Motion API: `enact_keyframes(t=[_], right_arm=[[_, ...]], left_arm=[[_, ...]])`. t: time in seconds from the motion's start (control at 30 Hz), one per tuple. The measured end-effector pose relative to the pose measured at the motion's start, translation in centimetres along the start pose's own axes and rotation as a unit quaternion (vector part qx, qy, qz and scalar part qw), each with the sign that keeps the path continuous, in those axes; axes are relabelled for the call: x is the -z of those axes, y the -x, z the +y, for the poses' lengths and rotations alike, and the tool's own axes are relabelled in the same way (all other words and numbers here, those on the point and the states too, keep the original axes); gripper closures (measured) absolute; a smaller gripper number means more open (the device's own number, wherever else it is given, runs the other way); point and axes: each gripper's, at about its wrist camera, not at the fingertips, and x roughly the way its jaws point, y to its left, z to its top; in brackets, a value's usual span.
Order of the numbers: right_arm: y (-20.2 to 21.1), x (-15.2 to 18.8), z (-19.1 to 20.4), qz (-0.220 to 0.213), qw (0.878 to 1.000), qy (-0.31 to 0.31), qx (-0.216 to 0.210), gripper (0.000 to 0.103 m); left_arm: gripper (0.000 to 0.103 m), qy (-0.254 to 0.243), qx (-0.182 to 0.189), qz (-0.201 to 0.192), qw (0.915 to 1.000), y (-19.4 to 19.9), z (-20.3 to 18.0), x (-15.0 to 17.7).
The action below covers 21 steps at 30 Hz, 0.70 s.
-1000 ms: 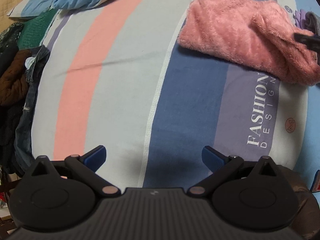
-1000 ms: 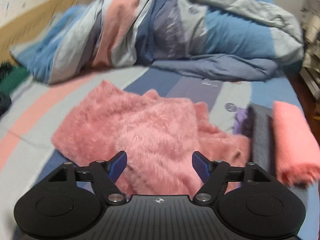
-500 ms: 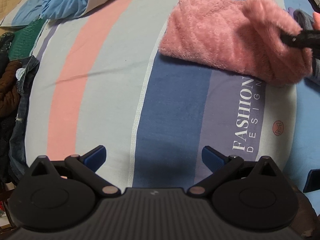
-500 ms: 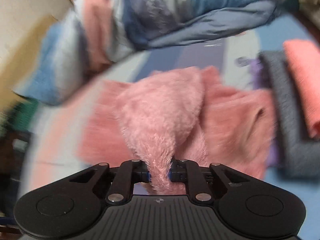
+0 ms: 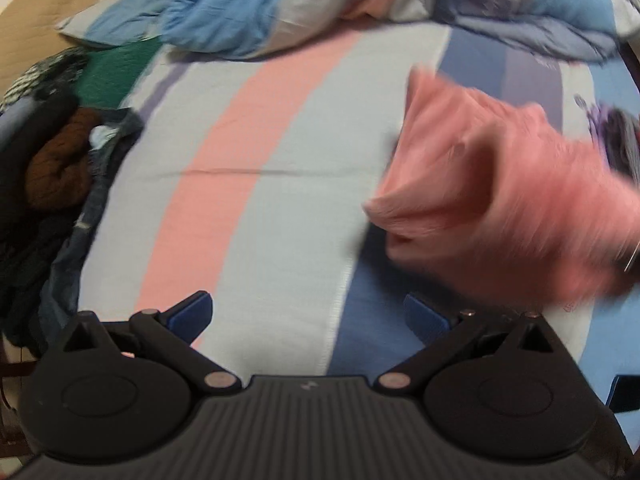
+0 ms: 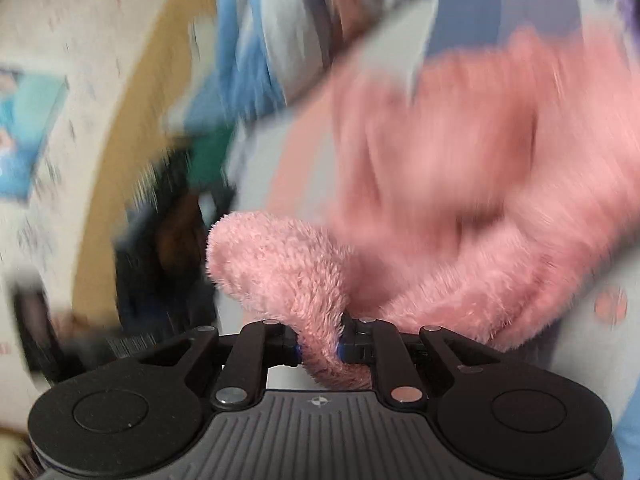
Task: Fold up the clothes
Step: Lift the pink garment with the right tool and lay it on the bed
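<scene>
A fuzzy pink garment [image 6: 460,184] hangs lifted off the striped bedsheet [image 5: 280,152]. My right gripper [image 6: 319,350] is shut on a fold of it, which bulges out just past the jaws. In the left wrist view the pink garment [image 5: 500,200] is blurred, in the air at the right, close above and beyond the right fingertip. My left gripper [image 5: 306,316] is open and empty, low over the sheet. The right gripper itself does not show in the left wrist view.
A crumpled blue, grey and pink duvet [image 5: 320,4] lies along the far side of the bed. A pile of dark and brown clothes [image 5: 52,168] sits at the left edge. Folded dark and purple items [image 5: 620,140] lie at the far right.
My right gripper, shut on the pink garment, has lifted it off the bed and swung it left, toward the left gripper. Both views have turned and are blurred by motion.
</scene>
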Motion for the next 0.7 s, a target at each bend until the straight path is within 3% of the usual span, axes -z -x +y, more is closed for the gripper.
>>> enact_keyframes(t=[0.13,0.2,0.3,0.4,0.5,0.6,0.63,0.7], right_arm=[[6.6,-7.4,5.3,-0.128,0.992,0.000,-0.018,0.088],[10.6,-10.4,10.5,-0.184,0.982,0.048,-0.020,0.089],[16.1,-12.8,18.2,-0.245,0.961,0.124,-0.022,0.089],[21.6,-13.6,24.9,-0.307,0.933,0.182,-0.035,0.089],[25.6,-13.7,31.2,-0.369,0.885,0.282,0.021,0.090],[25.6,-12.7,34.7,-0.402,0.822,0.377,0.145,0.090],[24.6,-12.4,34.6,-0.398,0.807,0.395,0.185,0.090],[22.9,-12.4,33.0,-0.370,0.823,0.384,0.195,0.091]], left_arm=[[0.000,0.021,0.005,-0.018,0.9996,2.1,3.9,1.3],[0.000,0.028,0.002,-0.026,0.9993,3.1,5.2,2.1],[0.000,0.038,0.003,-0.033,0.9988,4.1,6.4,3.1],[0.000,0.048,0.007,-0.035,0.9982,4.6,6.9,3.8],[0.000,0.055,0.010,-0.036,0.9978,4.9,6.8,4.1],[0.000,0.054,0.015,-0.032,0.9979,4.5,6.2,4.0],[0.000,0.051,0.016,-0.030,0.9981,4.4,5.9,4.0],[0.000,0.039,0.016,-0.030,0.9986,4.4,5.0,4.0]])
